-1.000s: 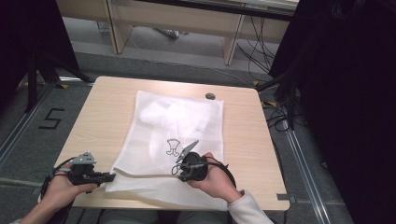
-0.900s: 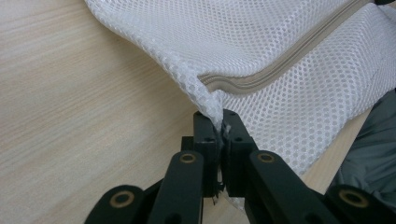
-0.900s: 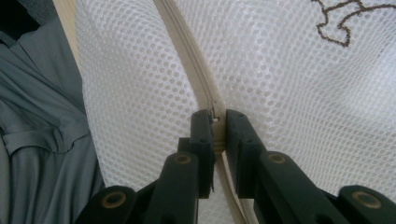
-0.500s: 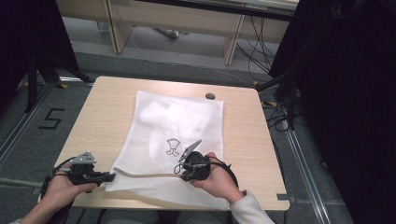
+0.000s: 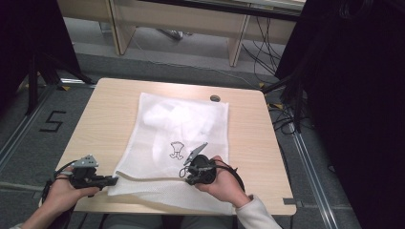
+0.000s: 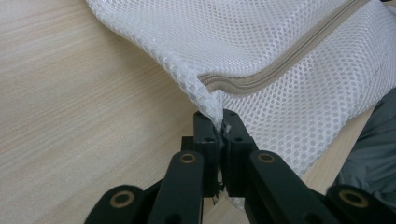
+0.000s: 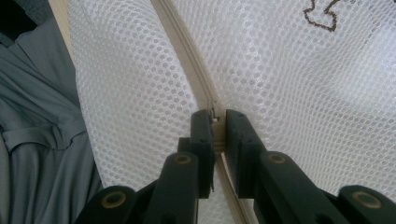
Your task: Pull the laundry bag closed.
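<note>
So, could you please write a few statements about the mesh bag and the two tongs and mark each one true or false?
1. The left tongs pinch the corner of the mesh bag. True.
2. The right tongs hang open above the table. False: they grip the zipper.
3. The bag bears a dark outline drawing. True.
4. The bag lies on the floor. False: it lies on the table.

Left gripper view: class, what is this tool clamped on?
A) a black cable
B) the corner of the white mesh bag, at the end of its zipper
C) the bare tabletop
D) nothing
B: the left tool pinches the mesh bag just below the beige zipper.
</note>
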`<state>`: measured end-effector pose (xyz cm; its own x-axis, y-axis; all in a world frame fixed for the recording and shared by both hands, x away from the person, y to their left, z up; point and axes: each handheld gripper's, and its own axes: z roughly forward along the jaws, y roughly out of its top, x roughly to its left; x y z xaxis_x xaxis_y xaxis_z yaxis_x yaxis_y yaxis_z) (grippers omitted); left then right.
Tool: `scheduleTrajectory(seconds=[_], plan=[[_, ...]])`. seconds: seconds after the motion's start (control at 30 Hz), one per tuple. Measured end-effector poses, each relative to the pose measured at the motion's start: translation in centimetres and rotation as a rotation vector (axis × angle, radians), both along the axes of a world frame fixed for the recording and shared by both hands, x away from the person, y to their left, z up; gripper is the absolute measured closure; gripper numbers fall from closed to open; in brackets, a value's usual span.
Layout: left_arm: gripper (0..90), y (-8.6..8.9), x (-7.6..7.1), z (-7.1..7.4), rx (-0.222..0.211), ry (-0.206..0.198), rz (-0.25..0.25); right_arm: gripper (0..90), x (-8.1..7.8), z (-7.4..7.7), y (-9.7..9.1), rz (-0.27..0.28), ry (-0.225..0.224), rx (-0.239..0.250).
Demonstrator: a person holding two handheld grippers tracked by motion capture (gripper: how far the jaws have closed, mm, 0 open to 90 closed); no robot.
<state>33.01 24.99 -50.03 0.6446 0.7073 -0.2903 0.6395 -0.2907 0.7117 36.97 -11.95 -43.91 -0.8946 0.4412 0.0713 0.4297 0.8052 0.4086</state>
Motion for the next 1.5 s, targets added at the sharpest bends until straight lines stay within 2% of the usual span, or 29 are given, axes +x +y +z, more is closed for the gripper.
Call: scheduleTrajectory(seconds=[0.47, 0.7, 0.8, 0.83, 0.87, 0.9, 0.93, 0.97, 1.2, 1.5], plan=[[86.0, 0.1, 0.0, 0.1, 0.005, 0.011, -0.008, 82.3, 0.0, 0.0, -0.6, -0.01, -0.002, -0.003], [86.0, 0.0, 0.0, 0.0, 0.0, -0.001, 0.004, 82.3, -0.1, -0.1, -0.8, -0.001, -0.005, 0.001], [86.0, 0.1, 0.0, 0.1, 0.002, 0.013, -0.008, 82.3, 0.0, 0.0, -0.9, -0.003, -0.001, 0.001], [86.0, 0.1, 0.0, 0.1, 0.01, 0.011, -0.007, 82.3, 0.0, 0.0, -0.9, -0.003, -0.001, 0.001], [86.0, 0.0, 0.0, 0.0, -0.002, -0.002, 0.003, 82.3, 0.0, -0.1, -1.0, -0.002, -0.007, -0.003], [86.0, 0.1, 0.0, 0.1, 0.01, 0.01, -0.003, 82.3, 0.0, -0.1, -1.0, -0.002, -0.007, -0.003], [86.0, 0.1, 0.0, 0.1, 0.004, 0.011, -0.007, 82.3, -0.1, 0.0, -1.2, -0.013, 0.0, 0.0], [86.0, 0.0, 0.0, 0.0, 0.002, -0.002, 0.003, 82.3, -0.1, 0.0, -1.2, -0.015, 0.0, -0.007], [86.0, 0.1, 0.0, 0.1, 0.017, 0.005, -0.005, 82.3, -0.1, 0.0, -1.7, -0.022, 0.004, -0.007], [86.0, 0.1, 0.0, 0.0, 0.01, -0.001, -0.002, 82.3, -0.2, -0.2, -2.1, -0.023, 0.002, -0.009]])
